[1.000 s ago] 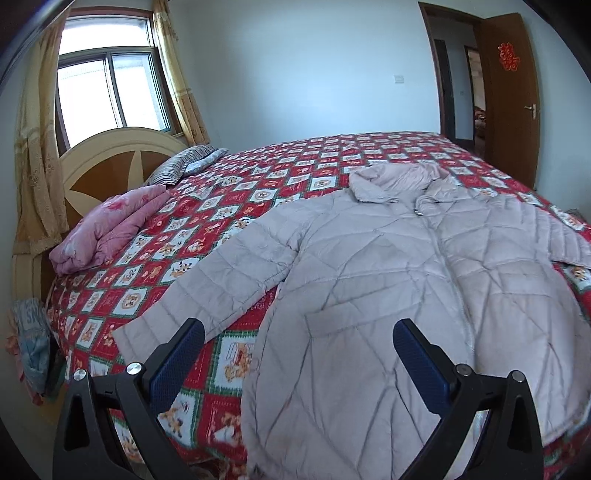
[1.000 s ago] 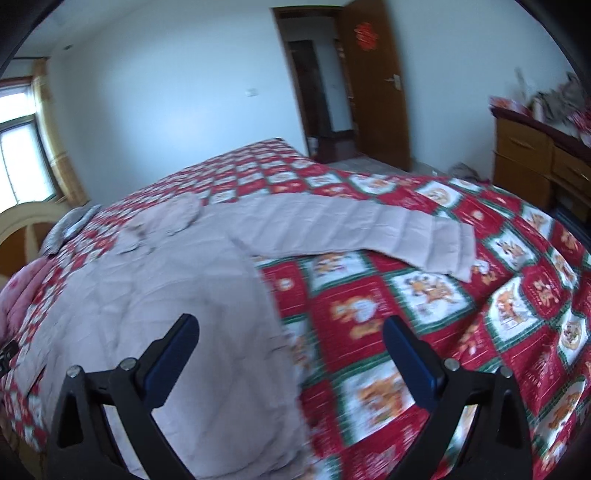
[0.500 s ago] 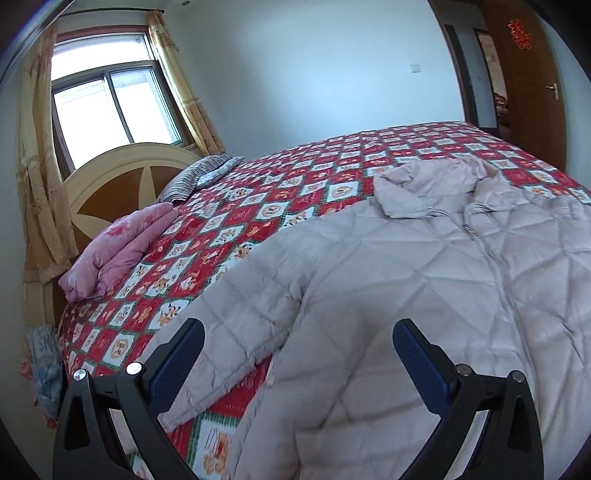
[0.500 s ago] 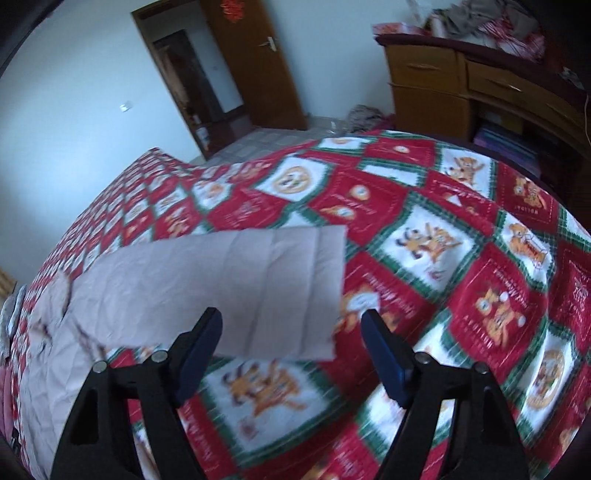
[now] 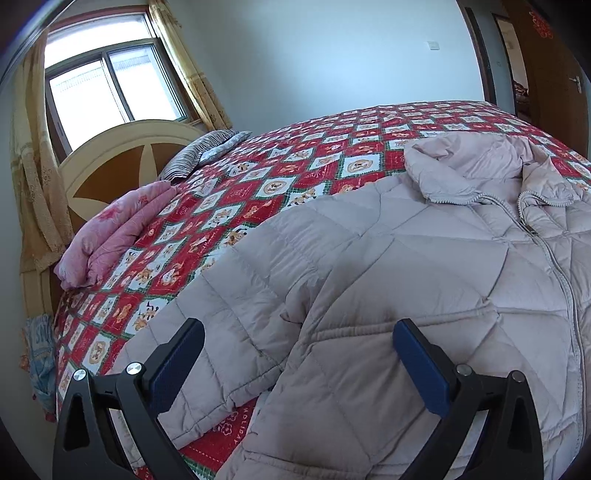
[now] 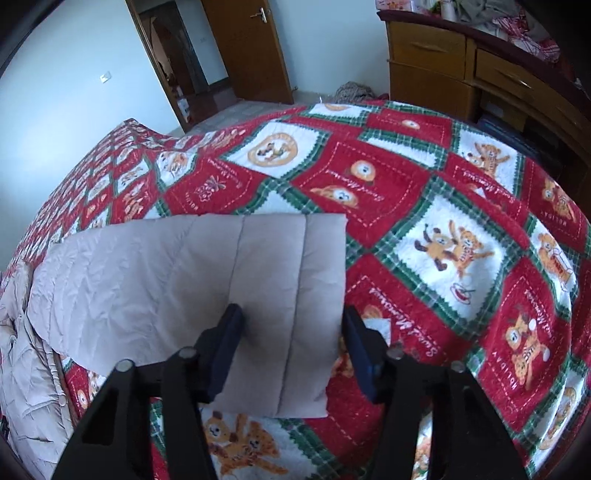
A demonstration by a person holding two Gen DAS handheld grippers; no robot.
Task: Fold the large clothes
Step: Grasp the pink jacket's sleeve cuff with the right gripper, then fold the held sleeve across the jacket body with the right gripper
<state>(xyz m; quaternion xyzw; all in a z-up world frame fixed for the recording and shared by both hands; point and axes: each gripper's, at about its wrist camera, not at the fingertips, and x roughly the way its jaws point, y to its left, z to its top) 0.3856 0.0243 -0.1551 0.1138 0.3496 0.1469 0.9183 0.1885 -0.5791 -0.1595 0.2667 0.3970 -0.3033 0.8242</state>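
Bare bedspread [image 6: 424, 177] lies open beyond the jacket sleeve [image 6: 207, 280] cuff — only the wooden dresser [image 6: 461, 74] stands past the bed's far edge.

Bedspread [image 6: 424, 155], red squares: stitched "HOLIDAY" readable in right wrist view, plus cursive reading roughly "Sweet Memories", seen inverted. Same bedspread [image 5: 236, 435] in left wrist view: "HOLIDAY" on red patch by jacket hem. Red ornament on door [image 5: 540, 26]: characters not legible.
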